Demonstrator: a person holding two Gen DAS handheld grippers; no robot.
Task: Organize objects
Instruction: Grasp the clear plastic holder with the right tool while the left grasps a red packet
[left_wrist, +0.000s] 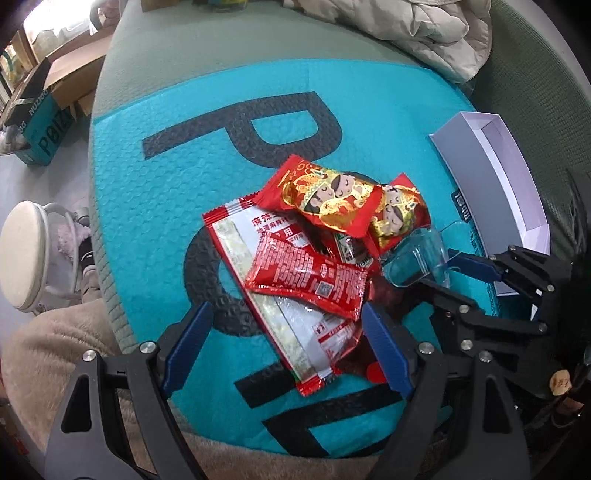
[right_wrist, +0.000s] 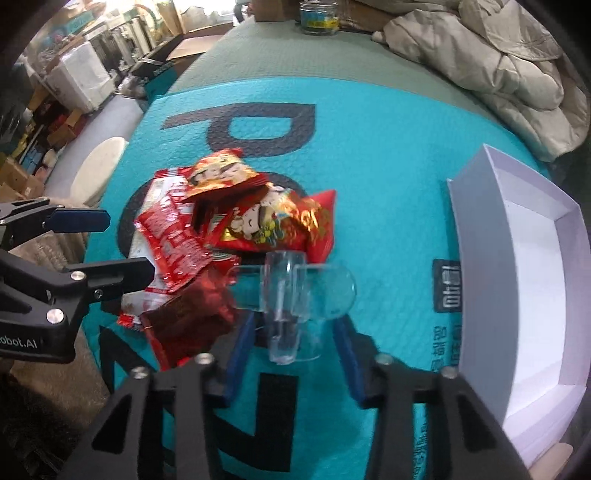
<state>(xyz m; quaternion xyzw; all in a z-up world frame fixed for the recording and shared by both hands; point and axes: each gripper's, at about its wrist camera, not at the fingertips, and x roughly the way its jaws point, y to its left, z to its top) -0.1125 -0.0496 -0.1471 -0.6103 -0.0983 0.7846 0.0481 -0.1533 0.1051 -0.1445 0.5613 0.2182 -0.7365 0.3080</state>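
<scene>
A pile of red snack packets lies on a teal mat (left_wrist: 155, 206): two candy packets with cartoon figures (left_wrist: 332, 197) (right_wrist: 275, 225), a red sauce sachet (left_wrist: 308, 282) (right_wrist: 171, 243) and a long red-and-white packet (left_wrist: 291, 332). My left gripper (left_wrist: 284, 347) is open, its blue fingers either side of the long packet's near end. My right gripper (right_wrist: 291, 354) holds a clear plastic scoop (right_wrist: 295, 291) (left_wrist: 417, 258) by its handle, its mouth against the pile. An open white box (right_wrist: 517, 280) (left_wrist: 491, 184) stands to the right.
A beige puffy jacket (right_wrist: 498, 66) lies at the back right. A glass jar (right_wrist: 319, 16) stands at the far edge. A round stool (left_wrist: 22, 254) and a teal carton (left_wrist: 40, 122) are on the floor at left. A beige fleece (left_wrist: 55, 354) lies near.
</scene>
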